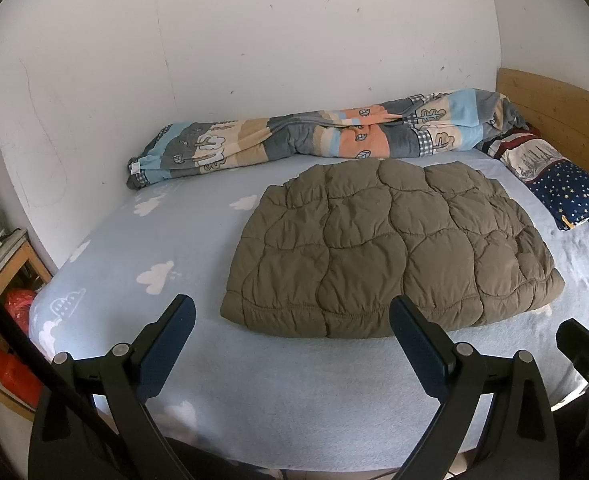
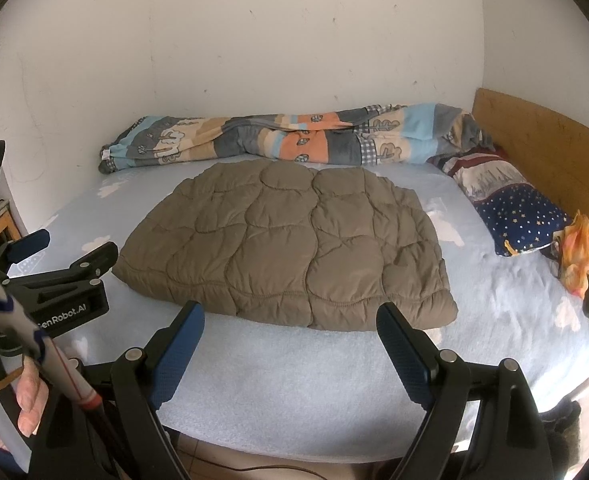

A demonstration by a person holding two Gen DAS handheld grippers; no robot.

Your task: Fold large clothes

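Ribbed tongs (image 2: 290,322), puffy quilted jacket (image 2: 290,248)

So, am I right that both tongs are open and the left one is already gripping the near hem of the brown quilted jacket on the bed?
Not quite. Both the left tongs and the right tongs are open, but neither grips the brown quilted jacket; in the left wrist view the left tongs hold nothing, short of its near hem, over the bed.

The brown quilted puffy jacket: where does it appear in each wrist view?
Left wrist view: the brown quilted puffy jacket lies folded right of centre on the bed.
Right wrist view: the jacket lies at centre, slightly left.
Shared landmark: the striped patterned blanket rolled along the wall behind it.
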